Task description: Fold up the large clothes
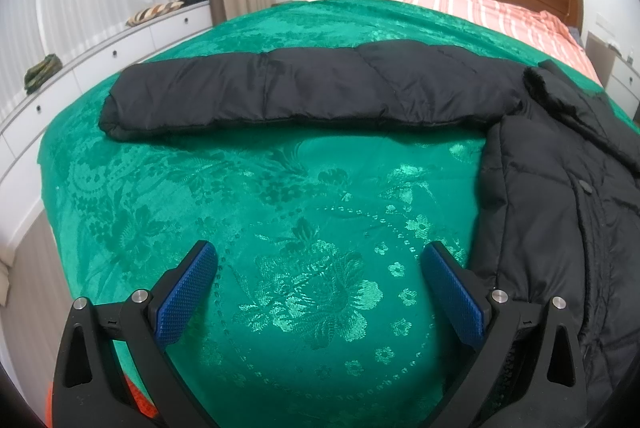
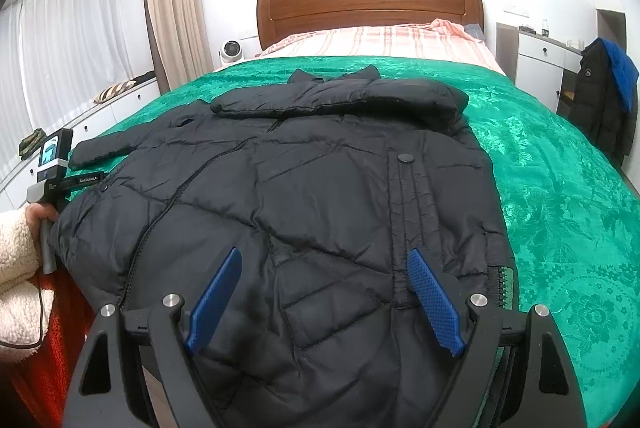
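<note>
A large black puffer jacket (image 2: 320, 195) lies flat on the green bedspread (image 2: 560, 187). Its right sleeve (image 2: 340, 97) is folded across the chest below the collar. Its left sleeve (image 1: 304, 87) stretches straight out to the side on the bedspread (image 1: 280, 211), and the jacket body (image 1: 560, 211) fills the right of the left wrist view. My left gripper (image 1: 320, 260) is open and empty above bare bedspread, left of the jacket body and nearer than the sleeve. My right gripper (image 2: 324, 268) is open and empty above the jacket's lower front. The left gripper's handle (image 2: 52, 163) shows at the jacket's left edge.
A wooden headboard (image 2: 368, 7) and striped pink sheet (image 2: 384, 39) lie at the far end. White drawers (image 1: 80, 75) run along the left under curtains. A small fan (image 2: 231, 51) stands by the bed. Another dark coat (image 2: 604, 99) hangs at the right by a white cabinet.
</note>
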A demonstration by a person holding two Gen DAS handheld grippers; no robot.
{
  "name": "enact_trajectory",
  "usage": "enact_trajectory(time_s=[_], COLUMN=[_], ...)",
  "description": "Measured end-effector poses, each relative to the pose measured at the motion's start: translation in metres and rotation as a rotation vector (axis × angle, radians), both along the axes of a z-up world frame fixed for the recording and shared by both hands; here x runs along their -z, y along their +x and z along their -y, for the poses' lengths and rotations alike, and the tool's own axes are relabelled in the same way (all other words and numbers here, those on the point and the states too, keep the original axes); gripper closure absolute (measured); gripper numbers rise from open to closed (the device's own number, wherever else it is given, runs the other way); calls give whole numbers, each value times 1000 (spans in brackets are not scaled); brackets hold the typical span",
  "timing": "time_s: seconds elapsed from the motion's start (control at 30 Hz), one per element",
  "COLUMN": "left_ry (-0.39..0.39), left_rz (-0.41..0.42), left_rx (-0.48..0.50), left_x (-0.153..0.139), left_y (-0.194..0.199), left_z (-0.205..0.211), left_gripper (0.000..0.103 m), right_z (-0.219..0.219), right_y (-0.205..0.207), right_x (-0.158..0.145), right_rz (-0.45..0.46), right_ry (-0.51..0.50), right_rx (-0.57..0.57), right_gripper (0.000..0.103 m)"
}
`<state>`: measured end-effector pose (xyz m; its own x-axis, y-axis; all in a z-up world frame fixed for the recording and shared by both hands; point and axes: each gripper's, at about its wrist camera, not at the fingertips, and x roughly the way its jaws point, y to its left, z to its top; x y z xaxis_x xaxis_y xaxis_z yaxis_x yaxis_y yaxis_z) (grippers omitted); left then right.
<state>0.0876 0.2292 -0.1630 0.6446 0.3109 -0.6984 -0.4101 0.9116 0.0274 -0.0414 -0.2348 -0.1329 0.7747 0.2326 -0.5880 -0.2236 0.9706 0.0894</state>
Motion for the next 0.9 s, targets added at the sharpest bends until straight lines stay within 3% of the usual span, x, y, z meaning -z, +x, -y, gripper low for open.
enact_trajectory(time_s=[0.9], left_ry=[-1], left_rz=[-2], left_rx=[0], left_x=[0], left_y=[0], left_z=[0], left_gripper=[0], right_z=[-3], right_y=[3], right_x=[5], right_rz=[-14], right_ry=[-6], right_rx=[-10], right_gripper=[19])
